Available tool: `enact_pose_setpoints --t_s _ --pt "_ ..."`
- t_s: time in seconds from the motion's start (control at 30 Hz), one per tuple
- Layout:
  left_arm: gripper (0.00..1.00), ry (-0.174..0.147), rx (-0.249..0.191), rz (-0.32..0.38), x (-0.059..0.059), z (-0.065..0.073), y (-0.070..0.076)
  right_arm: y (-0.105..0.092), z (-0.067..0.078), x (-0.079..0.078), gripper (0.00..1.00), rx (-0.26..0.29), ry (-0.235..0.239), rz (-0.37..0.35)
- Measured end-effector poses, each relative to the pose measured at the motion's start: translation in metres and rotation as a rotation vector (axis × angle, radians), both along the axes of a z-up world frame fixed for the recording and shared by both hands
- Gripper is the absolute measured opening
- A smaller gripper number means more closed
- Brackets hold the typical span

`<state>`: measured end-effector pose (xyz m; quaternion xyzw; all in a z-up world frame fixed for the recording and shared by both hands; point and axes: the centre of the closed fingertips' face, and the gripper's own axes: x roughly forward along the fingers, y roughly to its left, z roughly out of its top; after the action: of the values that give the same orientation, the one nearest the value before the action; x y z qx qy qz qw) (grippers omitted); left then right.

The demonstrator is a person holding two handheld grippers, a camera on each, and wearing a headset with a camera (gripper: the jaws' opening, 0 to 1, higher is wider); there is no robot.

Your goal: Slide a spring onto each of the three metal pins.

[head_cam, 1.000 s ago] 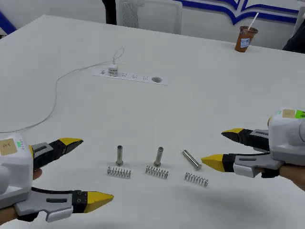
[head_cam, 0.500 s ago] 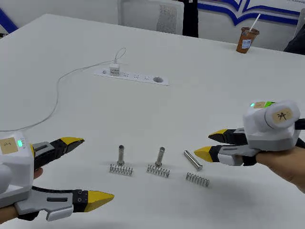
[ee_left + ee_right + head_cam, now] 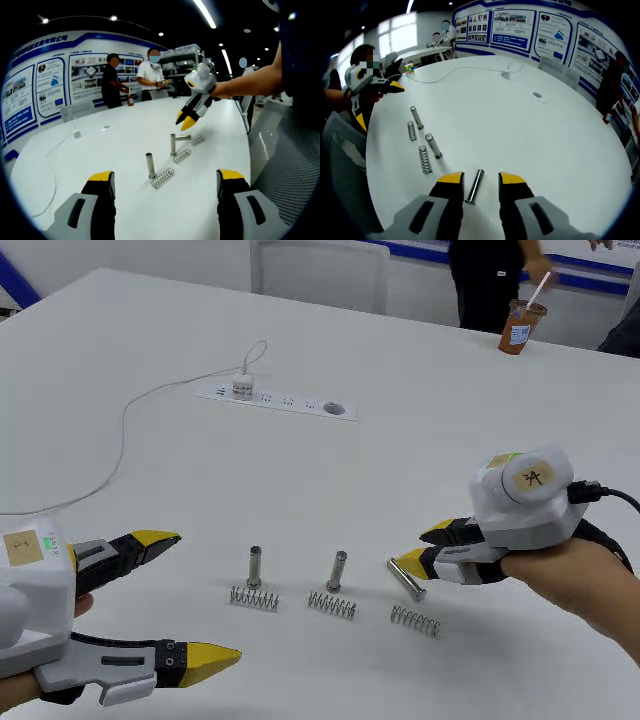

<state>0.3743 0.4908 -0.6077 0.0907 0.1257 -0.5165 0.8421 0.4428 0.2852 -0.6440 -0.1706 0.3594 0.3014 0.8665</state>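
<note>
Three pins are in a row on the tabletop, a spring just before each. A power strip lies well behind them.

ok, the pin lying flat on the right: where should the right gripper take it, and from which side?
Grip the lying pin mid-shaft, jaws across its width, coming down from above. It lies flat on the table, wider head end towards the right gripper, whose open jaws line up either side of it. The smooth round shaft may roll, so probably close squarely.
</note>
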Motion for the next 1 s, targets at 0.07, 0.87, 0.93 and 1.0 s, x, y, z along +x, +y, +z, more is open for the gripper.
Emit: enact_pose_setpoints --t_s 0.07,0.87,0.93,1.0 --pt "0.85 0.001 0.0 0.0 0.0 0.0 0.0 0.0 -0.002 0.001 0.27 0.003 0.012 -0.01" --pt "0.83 0.012 0.001 -0.001 -0.002 -0.007 0.002 0.007 -0.031 0.007 0.16 -0.041 0.134 -0.129" --pt "0.83 0.013 0.001 -0.001 -0.002 -0.007 0.002 0.007 -0.033 0.008 0.15 -0.045 0.141 -0.14" --pt "0.83 0.014 0.0 -0.002 -0.002 -0.007 0.002 0.006 -0.034 0.009 0.15 -0.048 0.147 -0.149"
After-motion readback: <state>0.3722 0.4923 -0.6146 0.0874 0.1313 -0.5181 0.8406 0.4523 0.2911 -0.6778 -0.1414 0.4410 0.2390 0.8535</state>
